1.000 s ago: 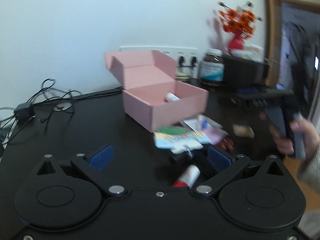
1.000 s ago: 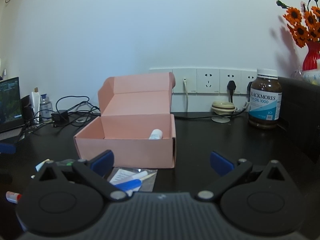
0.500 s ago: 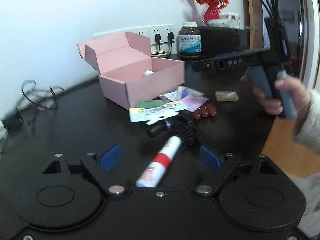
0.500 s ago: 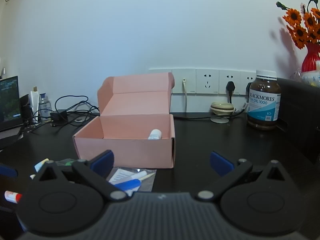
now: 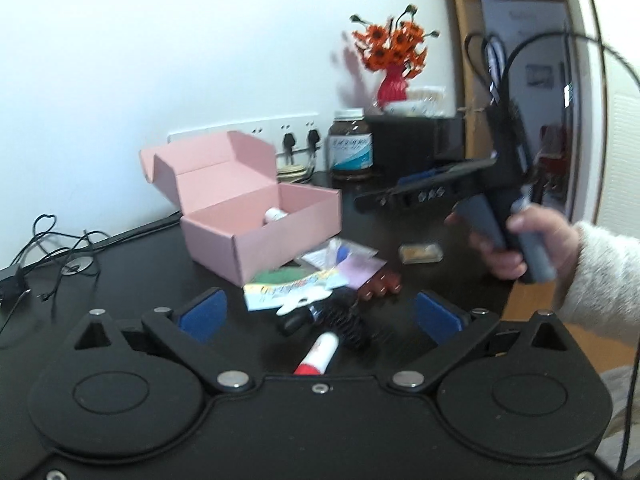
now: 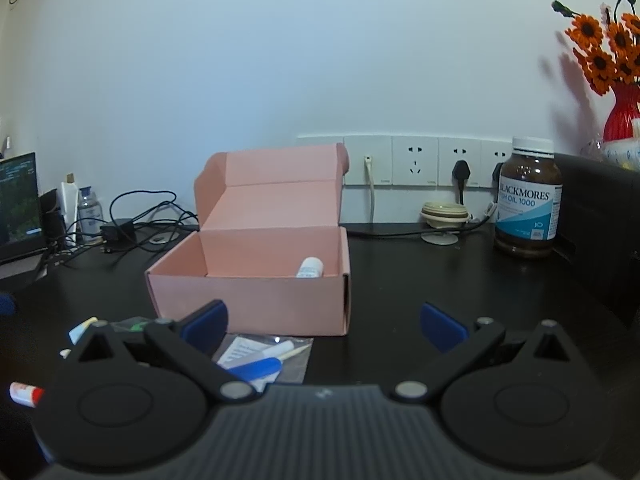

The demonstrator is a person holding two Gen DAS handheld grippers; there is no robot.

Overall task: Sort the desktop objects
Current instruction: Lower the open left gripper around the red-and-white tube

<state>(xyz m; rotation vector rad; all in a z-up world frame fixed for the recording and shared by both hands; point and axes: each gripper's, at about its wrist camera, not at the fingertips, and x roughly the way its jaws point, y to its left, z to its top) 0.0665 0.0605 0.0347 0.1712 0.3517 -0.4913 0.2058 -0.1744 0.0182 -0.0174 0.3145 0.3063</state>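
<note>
Pink cardboard, lid thrown back: the pink box [image 6: 256, 280] sits mid-desk on the black desk [image 6: 420, 280], with a small white bottle [image 6: 310, 268] lying inside near its right wall. My left gripper [image 5: 320, 312] has its jaws spread wide after just opening again, and nothing is pressed between the blue pads [image 5: 204, 310]. Between them, on the desk, I see a red-and-white tube [image 5: 318, 354] lying loose, its far end close to a black coiled item [image 5: 340, 320] that blur keeps me from identifying. Just beyond that lies a colourful card [image 5: 288, 286], then a clear packet [image 5: 340, 254] and a pale purple sheet [image 5: 364, 270] beside the box's front corner. A small yellowish packet [image 5: 420, 253] rests apart to the right.

My right gripper [image 6: 324, 322] is also spread wide and empty, pointed at the front wall of the box. In the left wrist view I see that same tool held up by a hand [image 5: 516, 240] in a fuzzy cream sleeve [image 5: 600, 276]. Under its left finger lies the clear packet with a blue-handled piece inside. At the back stand a brown supplement bottle [image 6: 528, 204] and a red vase of orange flowers [image 6: 620, 112].
</note>
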